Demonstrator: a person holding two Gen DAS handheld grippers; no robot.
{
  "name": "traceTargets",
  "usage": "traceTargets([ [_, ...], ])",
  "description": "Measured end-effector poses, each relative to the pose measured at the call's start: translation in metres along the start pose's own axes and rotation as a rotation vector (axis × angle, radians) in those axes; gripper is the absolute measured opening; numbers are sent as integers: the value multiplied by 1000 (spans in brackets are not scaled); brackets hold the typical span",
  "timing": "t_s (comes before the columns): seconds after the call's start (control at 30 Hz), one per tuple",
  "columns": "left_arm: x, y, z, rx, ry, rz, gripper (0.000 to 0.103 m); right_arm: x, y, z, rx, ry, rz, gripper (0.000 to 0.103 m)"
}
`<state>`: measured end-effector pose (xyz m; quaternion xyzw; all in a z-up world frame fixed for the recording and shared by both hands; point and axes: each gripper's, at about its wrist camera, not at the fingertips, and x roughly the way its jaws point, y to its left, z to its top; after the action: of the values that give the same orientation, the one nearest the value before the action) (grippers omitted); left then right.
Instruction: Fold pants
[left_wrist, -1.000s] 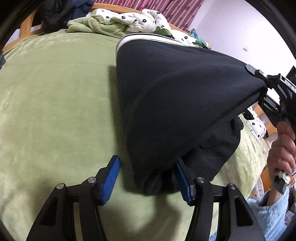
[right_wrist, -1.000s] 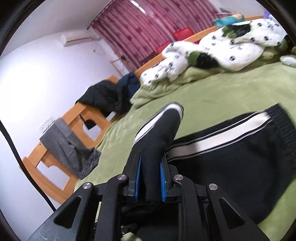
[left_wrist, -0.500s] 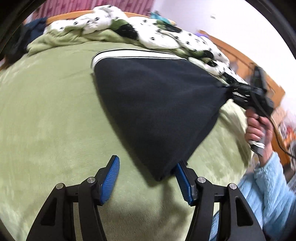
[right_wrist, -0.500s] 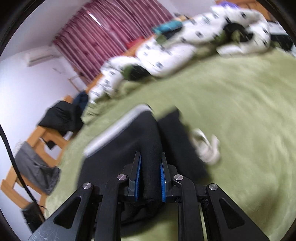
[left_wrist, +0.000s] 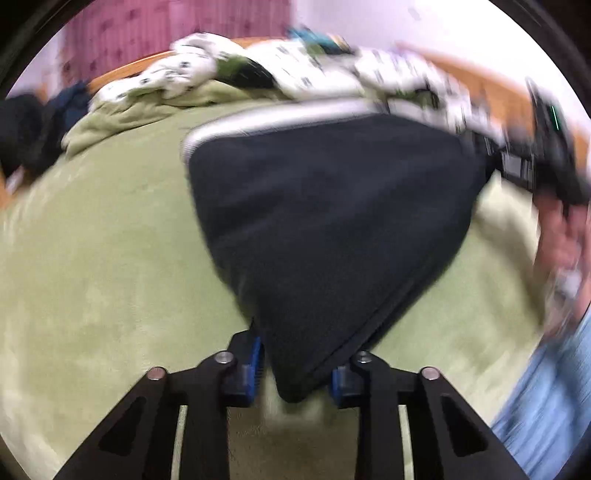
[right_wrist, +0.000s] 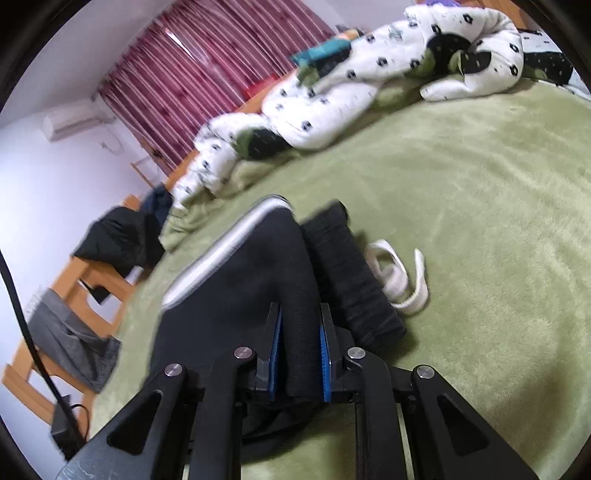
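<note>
slip risk: left claw (left_wrist: 295, 373) closing on pants (left_wrist: 332, 221) corner; right claw (right_wrist: 298, 360) clamped on waistband edge; thin bite may release.

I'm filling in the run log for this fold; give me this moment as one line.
stage: mid-fold | left gripper: closing, pants corner between jaws | right gripper: shut on pants | surface: green blanket
</note>
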<state>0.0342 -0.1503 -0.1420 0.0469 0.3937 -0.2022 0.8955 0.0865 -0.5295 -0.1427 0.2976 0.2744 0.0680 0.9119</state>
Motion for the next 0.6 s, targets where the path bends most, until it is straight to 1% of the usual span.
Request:
traceTargets([
  [0.03, -5, 4, 1, -29, -22, -2, 23, -5, 6, -1, -61, -24, -23, 17],
  [0.07, -3, 6, 1, -36, -22, 1, 23, -5, 8, -3, -82, -21, -48, 17],
  [0.13, 11, 3, -4, -20, 33, 20, 23, 4, 0, -7, -41, 17, -70, 17],
  [0.17, 19, 2, -9, -14, 66, 24, 25, 10, -7, -10, -15, 44, -82, 17],
  [0.2, 19, 1, -12, -11, 62, 26, 29, 15, -16, -14, 14, 72, -85, 17],
  [0.23, 16, 1, -13, -11, 56, 22, 31, 13, -20, -15, 34, 73, -69, 17],
  [0.27, 11, 2, -13, -19, 67, -2, 35, 11, -21, -14, 41, 74, -62, 17],
  [0.3, 7, 4, -12, -27, 85, -23, 42, 10, -20, -13, 35, 81, -65, 17],
  [0.37, -3, 6, -13, -19, 99, -39, 45, 9, -14, -12, 10, 90, -88, 18],
  [0.43, -16, 4, -15, 19, 80, -45, 51, 10, -2, -5, -26, 88, -100, 22],
  [0.47, -24, 4, -17, 38, 68, -43, 59, 10, 3, 1, -38, 76, -102, 26],
  [0.53, -34, 5, -18, 40, 49, -37, 60, 15, 11, 15, -58, 47, -120, 30],
  [0.6, -39, 13, -18, -1, 56, -44, 60, 24, 14, 28, -63, 48, -114, 32],
])
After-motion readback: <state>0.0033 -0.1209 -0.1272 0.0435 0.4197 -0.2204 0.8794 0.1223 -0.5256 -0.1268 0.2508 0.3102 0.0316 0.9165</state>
